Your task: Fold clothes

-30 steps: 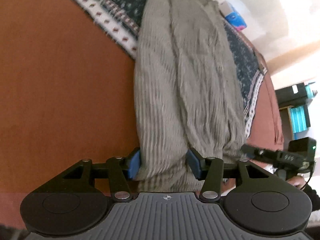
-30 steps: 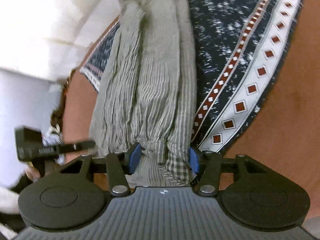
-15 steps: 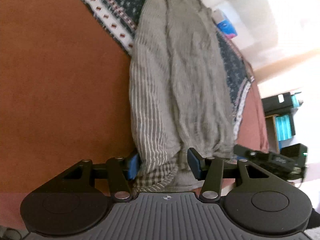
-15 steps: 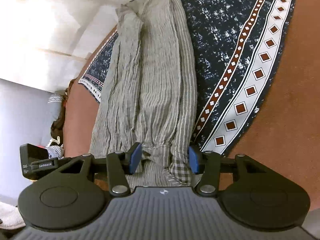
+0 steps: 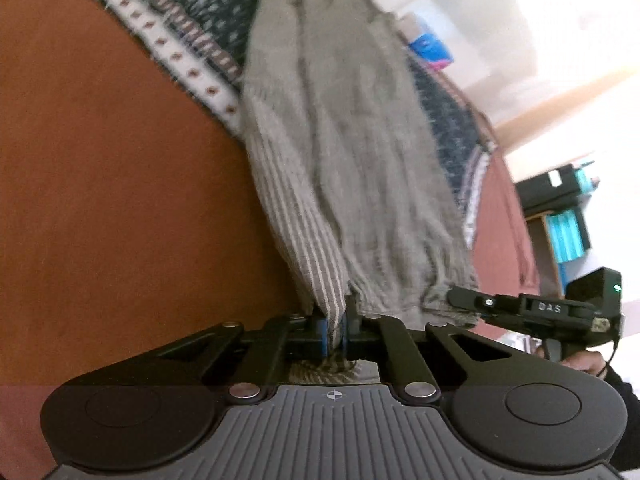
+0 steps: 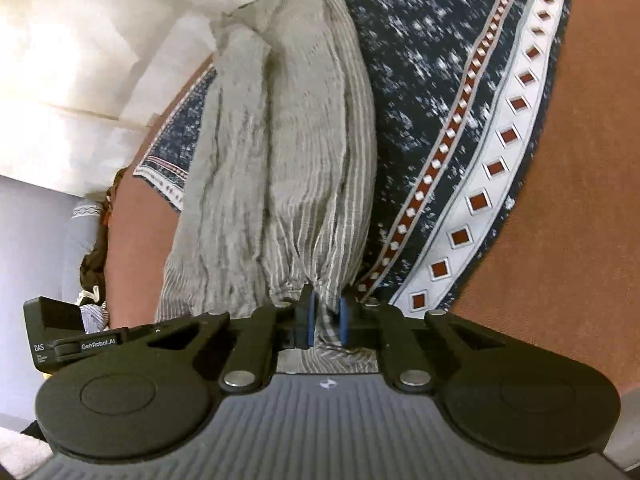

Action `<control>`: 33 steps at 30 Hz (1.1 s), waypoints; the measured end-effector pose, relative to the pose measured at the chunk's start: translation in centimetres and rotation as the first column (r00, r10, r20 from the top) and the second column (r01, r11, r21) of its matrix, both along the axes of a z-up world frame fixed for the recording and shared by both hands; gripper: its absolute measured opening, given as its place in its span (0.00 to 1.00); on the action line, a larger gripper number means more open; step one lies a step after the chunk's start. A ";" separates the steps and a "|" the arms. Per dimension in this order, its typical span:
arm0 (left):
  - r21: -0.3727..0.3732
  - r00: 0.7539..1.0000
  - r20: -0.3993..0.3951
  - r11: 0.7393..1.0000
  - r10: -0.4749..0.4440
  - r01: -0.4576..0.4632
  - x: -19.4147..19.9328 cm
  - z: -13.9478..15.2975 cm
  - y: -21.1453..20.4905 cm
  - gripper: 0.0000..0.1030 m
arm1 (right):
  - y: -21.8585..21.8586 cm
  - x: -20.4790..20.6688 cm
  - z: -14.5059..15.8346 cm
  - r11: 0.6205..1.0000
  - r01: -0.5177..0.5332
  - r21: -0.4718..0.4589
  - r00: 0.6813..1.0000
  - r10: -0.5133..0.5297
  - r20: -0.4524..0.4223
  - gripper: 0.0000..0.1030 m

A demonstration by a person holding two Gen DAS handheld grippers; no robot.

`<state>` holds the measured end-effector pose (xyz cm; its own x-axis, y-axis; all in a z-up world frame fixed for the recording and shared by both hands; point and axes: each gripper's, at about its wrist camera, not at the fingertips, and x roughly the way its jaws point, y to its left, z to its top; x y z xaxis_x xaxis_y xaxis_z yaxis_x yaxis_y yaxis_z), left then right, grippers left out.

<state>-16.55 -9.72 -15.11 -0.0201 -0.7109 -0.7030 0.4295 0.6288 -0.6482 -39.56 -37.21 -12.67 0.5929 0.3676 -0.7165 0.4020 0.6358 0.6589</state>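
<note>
- Pinching now, the left gripper (image 5: 335, 330) and right gripper (image 6: 325, 317) have both snapped shut on the near end of the gray striped garment (image 5: 340, 152); before, their fingers sat apart.
- It lies long across the patterned blanket (image 6: 460, 128), near its edge, ready for lifting and folding.

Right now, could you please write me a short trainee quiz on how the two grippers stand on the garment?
1. True or false: the left gripper is shut on the grey striped garment.
2. What does the right gripper hold? A) the patterned blanket B) the grey striped garment C) nothing
3. Fill in: the garment lies on the patterned ____.

Key: 1 true; 2 B; 3 blanket.
</note>
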 end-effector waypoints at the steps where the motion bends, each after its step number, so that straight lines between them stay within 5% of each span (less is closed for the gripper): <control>1: -0.015 1.000 0.001 1.000 -0.001 0.001 -0.1 0.5 0.4 0.02 | -0.2 -0.1 0.4 1.000 0.005 0.016 1.000 -0.005 0.012 0.12; 9: -0.179 0.992 -0.044 0.976 0.121 -0.127 2.9 5.3 1.4 0.02 | -2.4 0.3 4.5 0.978 0.055 0.200 0.984 -0.087 0.155 0.12; 16: -0.270 0.957 -0.029 0.920 0.288 -0.284 10.4 9.2 -2.3 0.02 | -8.1 7.4 7.5 0.955 0.010 0.297 0.949 -0.102 0.297 0.11; 22: -0.205 0.907 -0.016 0.887 0.420 -0.415 19.0 7.2 -7.5 0.06 | -14.3 17.1 5.6 0.949 0.027 0.315 0.949 -0.123 0.289 0.12; 29: -0.043 0.865 -0.090 0.865 0.494 -0.499 23.2 1.5 -11.0 0.27 | -16.4 23.8 -1.8 0.933 0.108 0.344 0.982 -0.154 0.109 0.15; 33: -0.059 0.861 -0.116 0.862 0.495 -0.504 23.5 1.4 -10.7 0.48 | -17.1 23.9 -3.5 0.905 0.145 0.401 0.976 -0.197 0.090 0.35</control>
